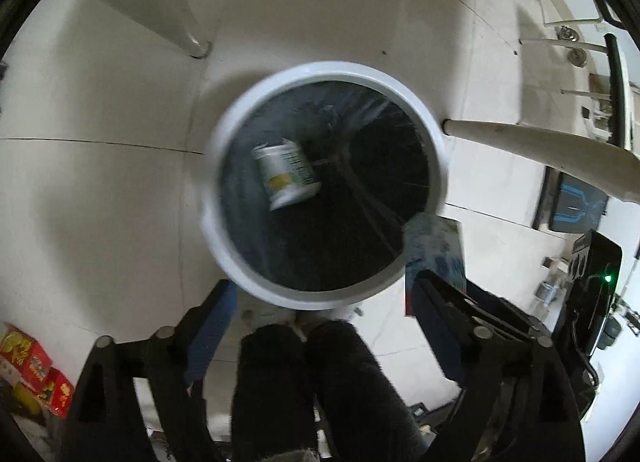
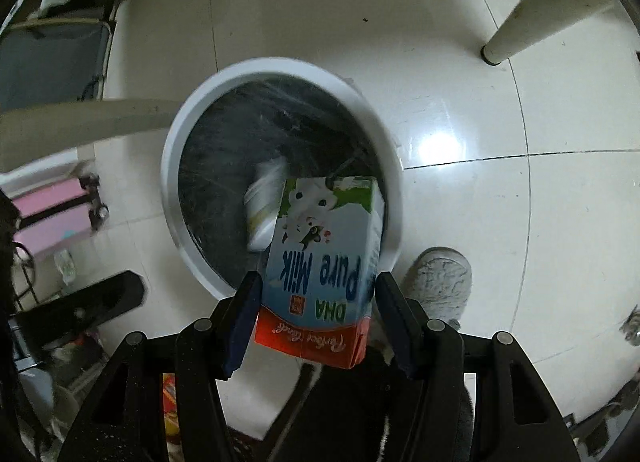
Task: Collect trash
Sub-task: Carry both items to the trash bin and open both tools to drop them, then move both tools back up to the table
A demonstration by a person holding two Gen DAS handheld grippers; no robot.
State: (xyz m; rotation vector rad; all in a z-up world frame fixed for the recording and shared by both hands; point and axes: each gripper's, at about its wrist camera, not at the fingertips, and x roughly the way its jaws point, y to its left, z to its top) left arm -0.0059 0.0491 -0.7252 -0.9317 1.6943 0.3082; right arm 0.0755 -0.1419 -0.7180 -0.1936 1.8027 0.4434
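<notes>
The bin point(image 1: 224, 262) stands on the tiled floor point(image 1: 100, 189), white-rimmed and lined with a dark bag, between two pale table legs point(image 1: 520, 141), and both claws hang right over its mouth. A blurred white cup point(image 1: 286, 175) is inside the mouth, tipped on its side, either dropping or already lying on the liner, I can't tell which. The left gripper point(image 1: 324, 294) is spread wide and empty, so nothing on that side can go astray. The worry is the milk carton point(image 2: 324, 258). It sits between the blue pads of the right gripper point(image 2: 314, 318), which looks loosened, with a sliver of gap showing on the right side, and I can't say whether the left pad touches it. Its top leans over the near rim, yet its red base is outside the ring, above the person's shoe point(image 2: 438, 278). If it slips out like that, I'd guess it could clip the rim and tumble onto the floor, or land on that foot.
</notes>
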